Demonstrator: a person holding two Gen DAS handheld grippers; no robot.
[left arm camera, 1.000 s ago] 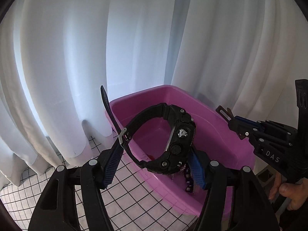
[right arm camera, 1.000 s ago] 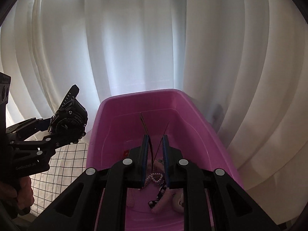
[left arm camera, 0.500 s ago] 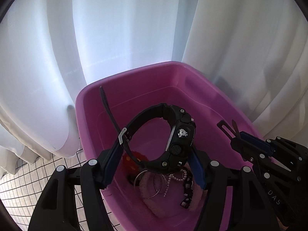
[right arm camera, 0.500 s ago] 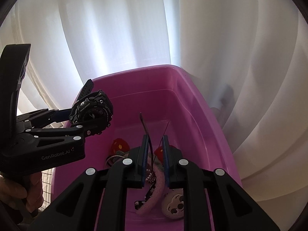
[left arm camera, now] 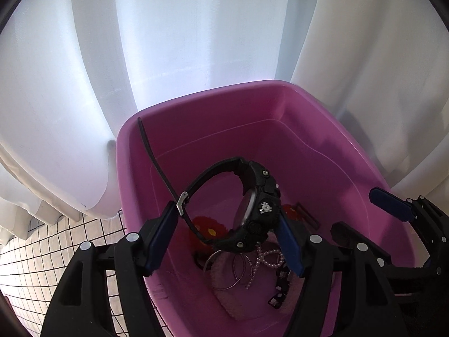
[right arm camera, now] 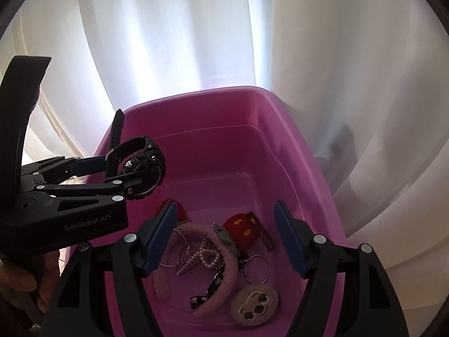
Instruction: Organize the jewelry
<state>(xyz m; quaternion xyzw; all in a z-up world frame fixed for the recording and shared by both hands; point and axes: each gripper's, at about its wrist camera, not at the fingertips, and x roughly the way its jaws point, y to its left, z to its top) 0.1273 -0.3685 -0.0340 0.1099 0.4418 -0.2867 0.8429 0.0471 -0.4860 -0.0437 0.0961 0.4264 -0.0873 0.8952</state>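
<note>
My left gripper point(left arm camera: 227, 224) is shut on a black wristwatch point(left arm camera: 252, 210) and holds it above the inside of a pink plastic bin point(left arm camera: 280, 129). In the right wrist view the watch point(right arm camera: 137, 168) hangs over the bin's left side point(right arm camera: 224, 146). My right gripper point(right arm camera: 224, 224) is open and empty above the bin. On the bin floor lie a pink headband point(right arm camera: 221, 261), a pearl bow clip point(right arm camera: 204, 255), metal rings point(right arm camera: 256, 266), red knitted pieces point(right arm camera: 242, 229) and a round face charm point(right arm camera: 254, 304).
White curtains point(right arm camera: 196, 42) hang right behind the bin. A white cloth with a black grid point(left arm camera: 33, 266) covers the surface left of the bin. My right gripper's fingers point(left arm camera: 393, 207) show at the right edge of the left wrist view.
My left gripper has carried the watch from left of the bin to over its inside. My right gripper has opened, letting go of the thin dark piece, and tilted down toward the bin floor.
</note>
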